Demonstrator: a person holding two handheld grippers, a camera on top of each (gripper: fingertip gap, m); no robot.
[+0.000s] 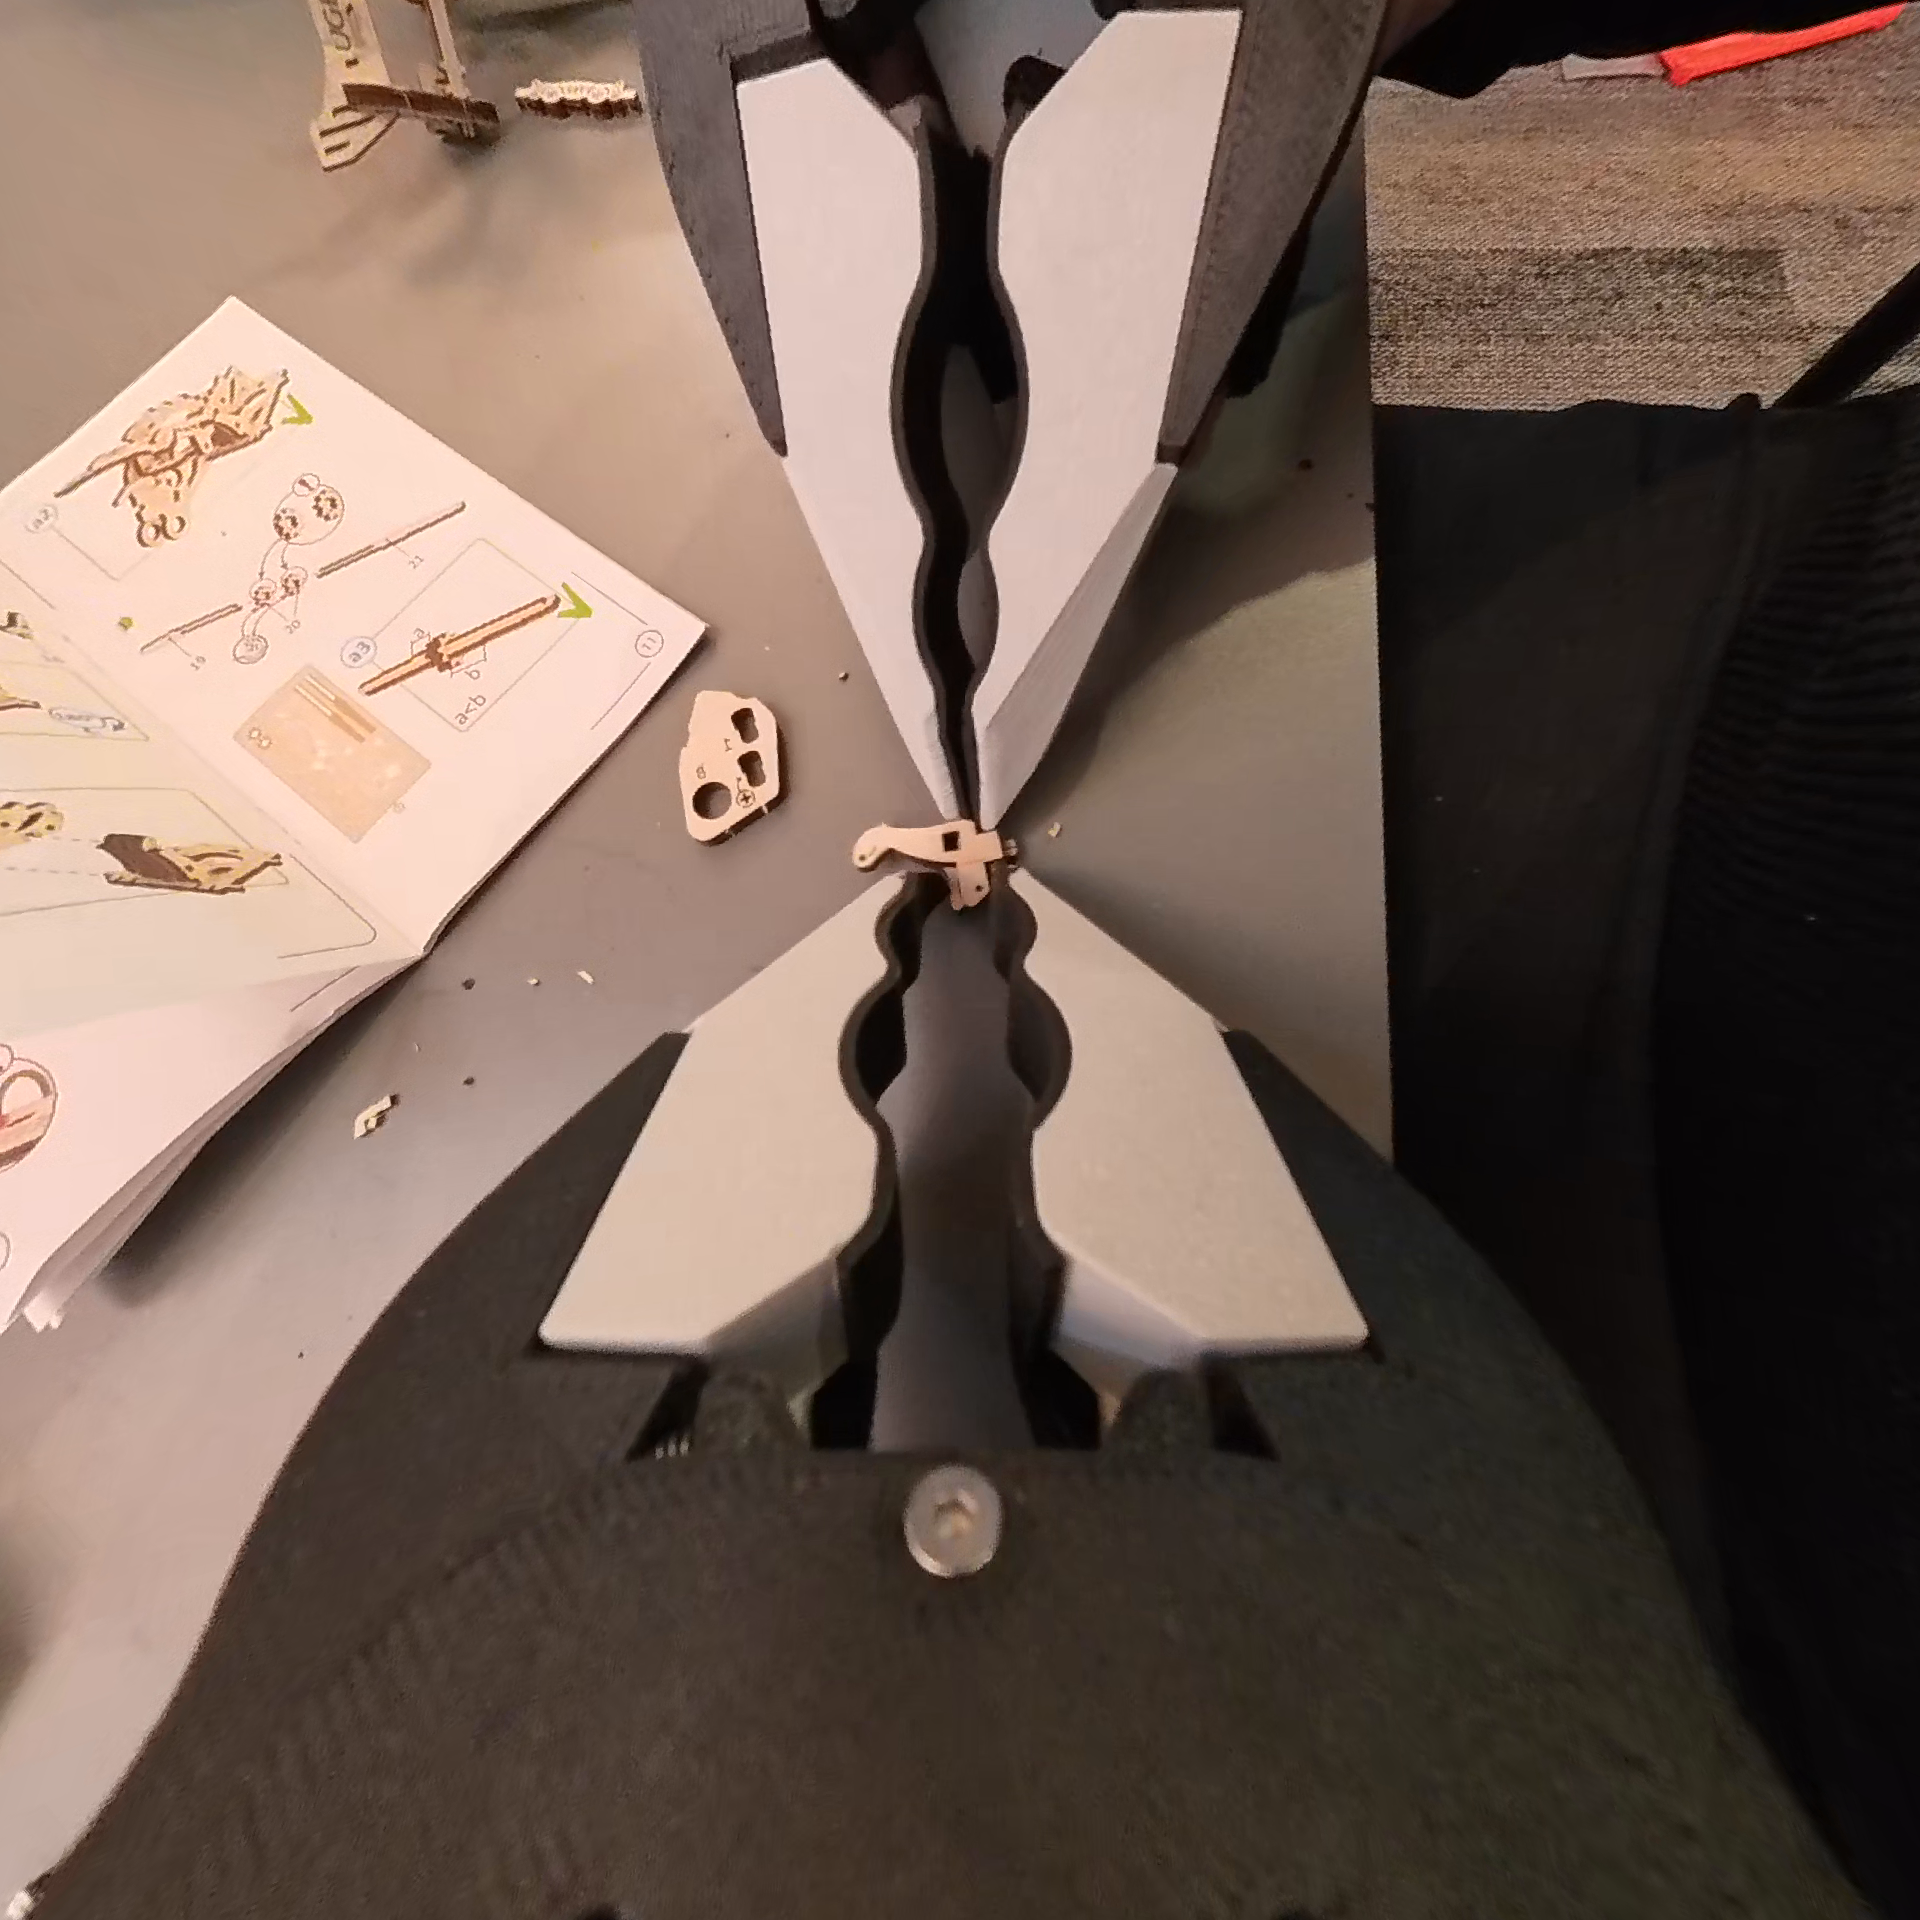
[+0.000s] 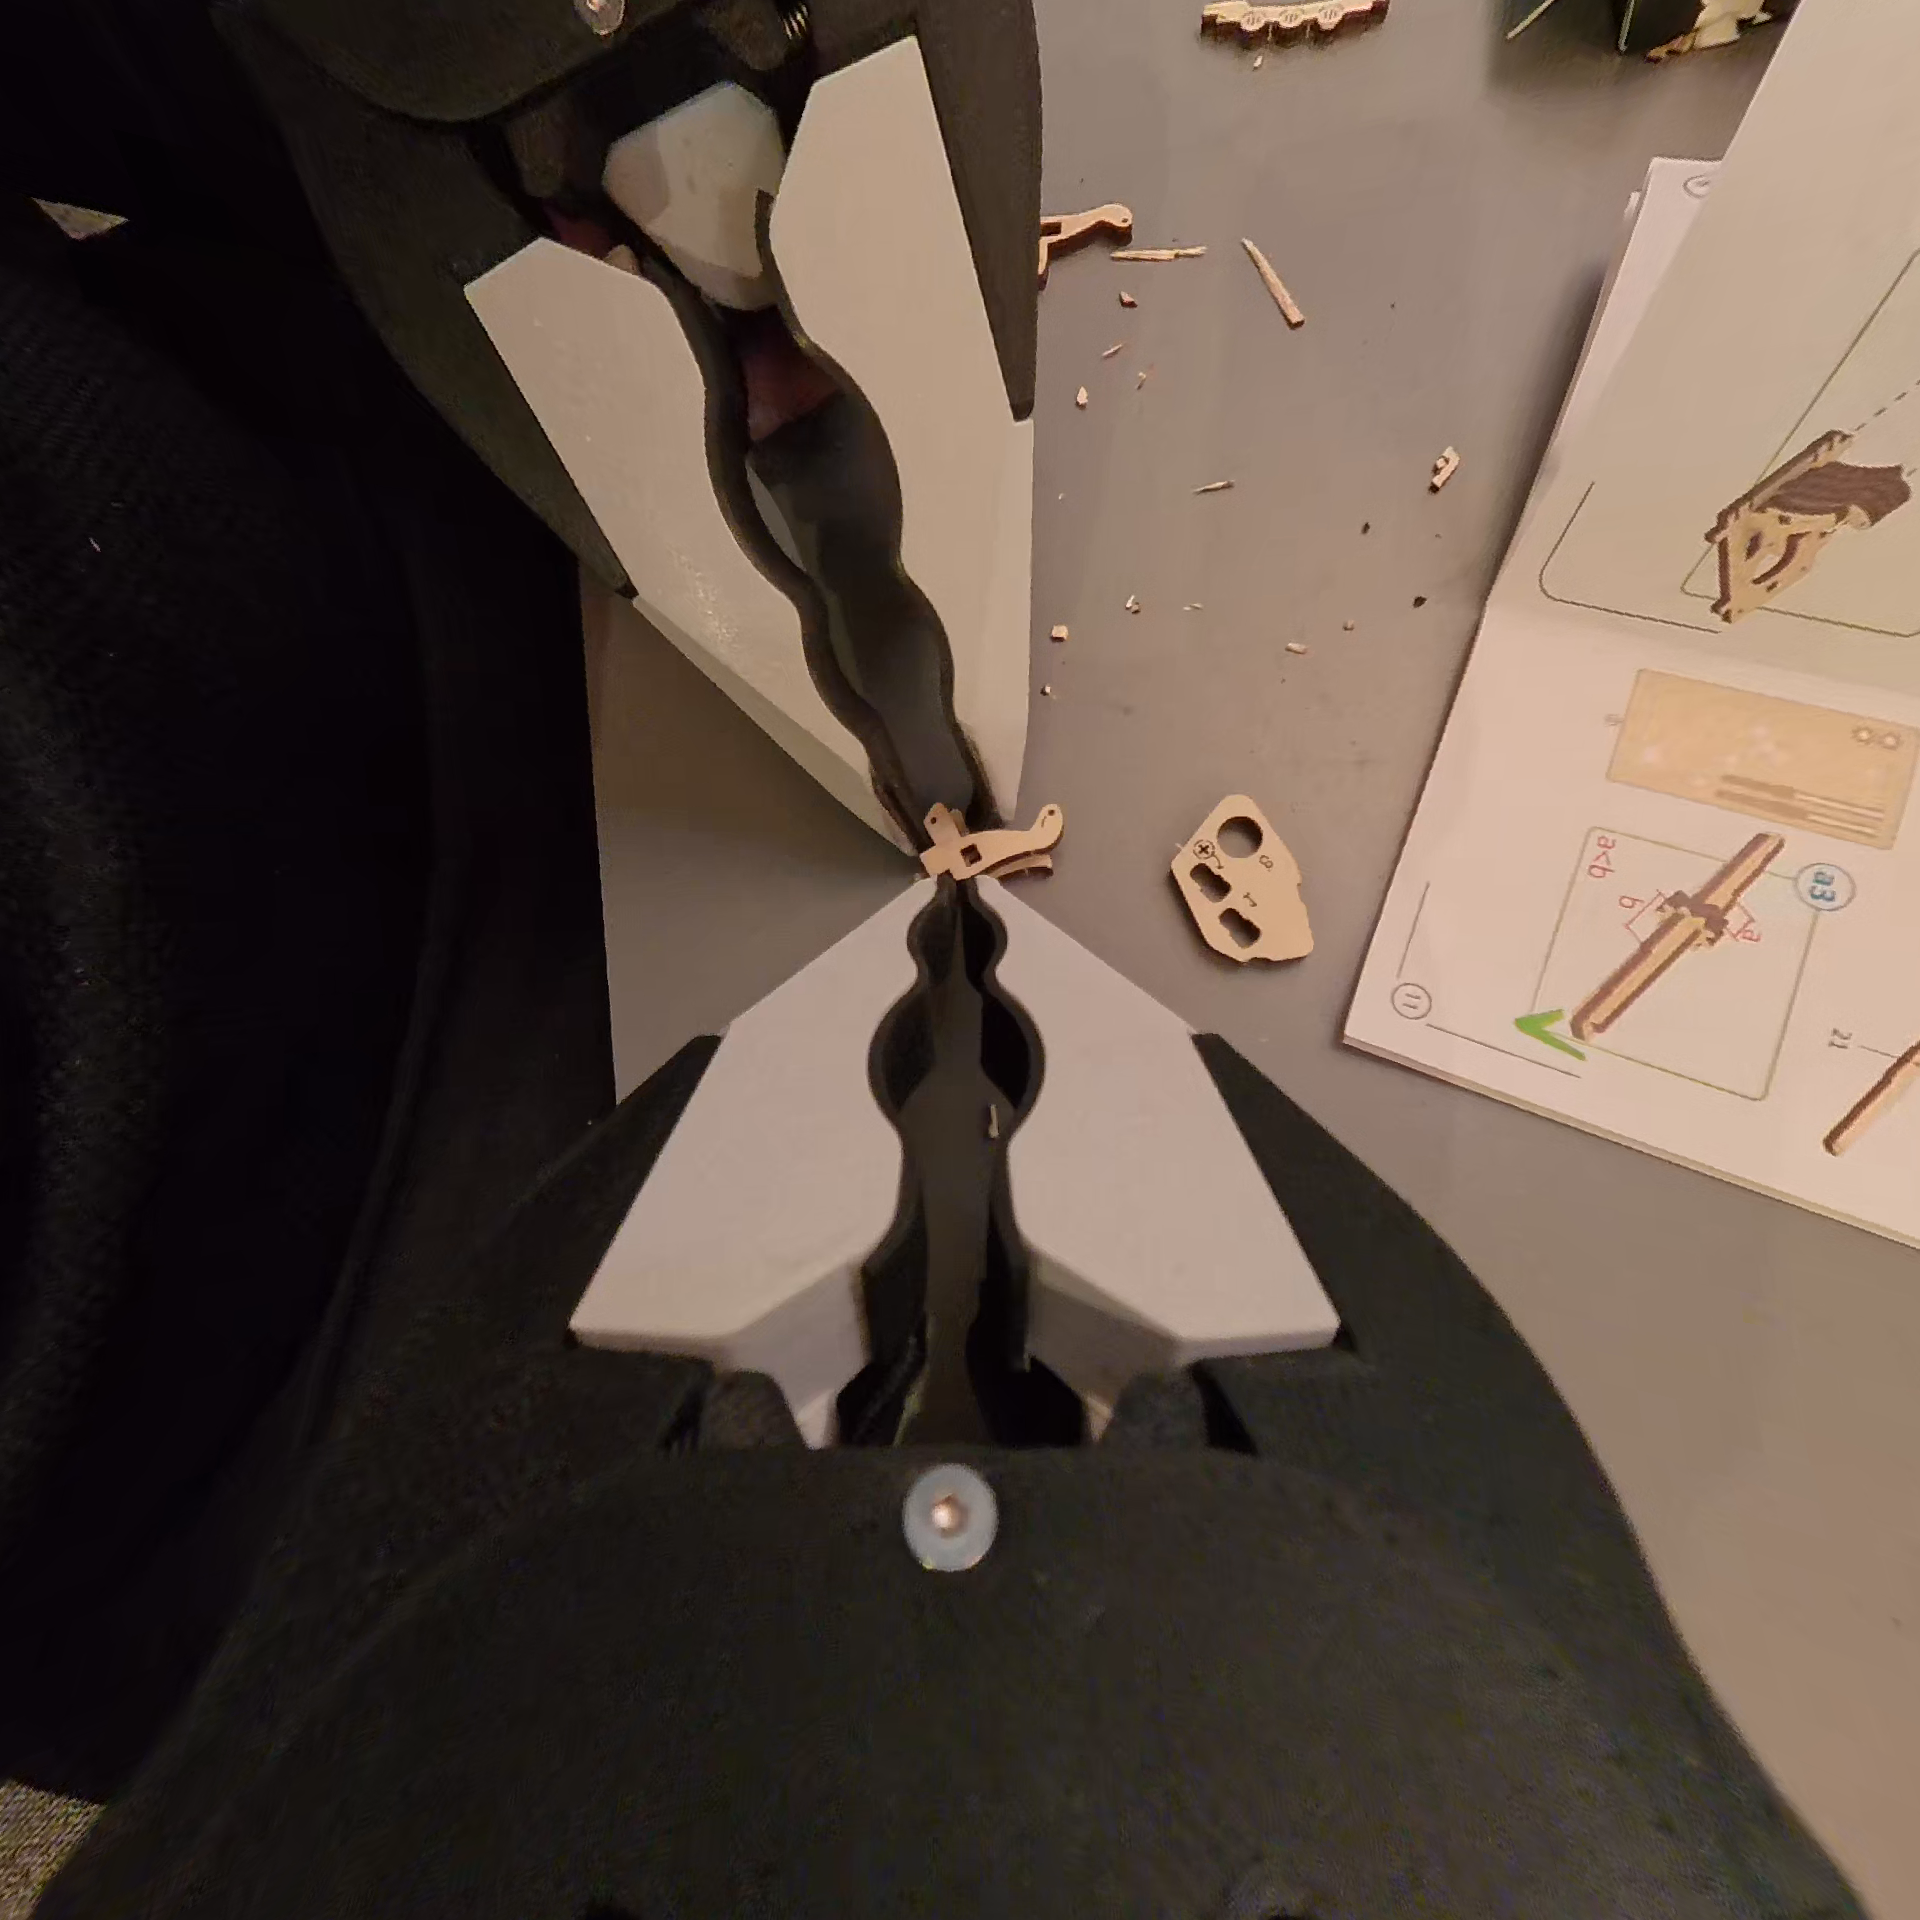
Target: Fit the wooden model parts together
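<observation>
A small hooked wooden lever (image 1: 902,847) with a square hole hangs just above the grey table, with a tiny wooden peg piece (image 1: 975,883) set across its end. My left gripper (image 1: 958,906) is shut on the peg piece. My right gripper (image 1: 966,816) comes from the far side, tip to tip, shut on the lever's end. In the right wrist view my right gripper (image 2: 951,883) pinches the lever (image 2: 1013,844), and the left gripper (image 2: 940,816) holds the peg piece (image 2: 940,826). A flat wooden plate with holes (image 1: 738,771) lies loose on the table; it also shows in the right wrist view (image 2: 1242,899).
An open instruction booklet (image 1: 312,675) lies left of the grippers, also in the right wrist view (image 2: 1662,831). A part-built wooden model (image 1: 405,94) and a toothed strip (image 1: 577,96) stand far back. Wood splinters (image 2: 1273,281) litter the table. Dark fabric (image 1: 1662,1039) lies past the table edge.
</observation>
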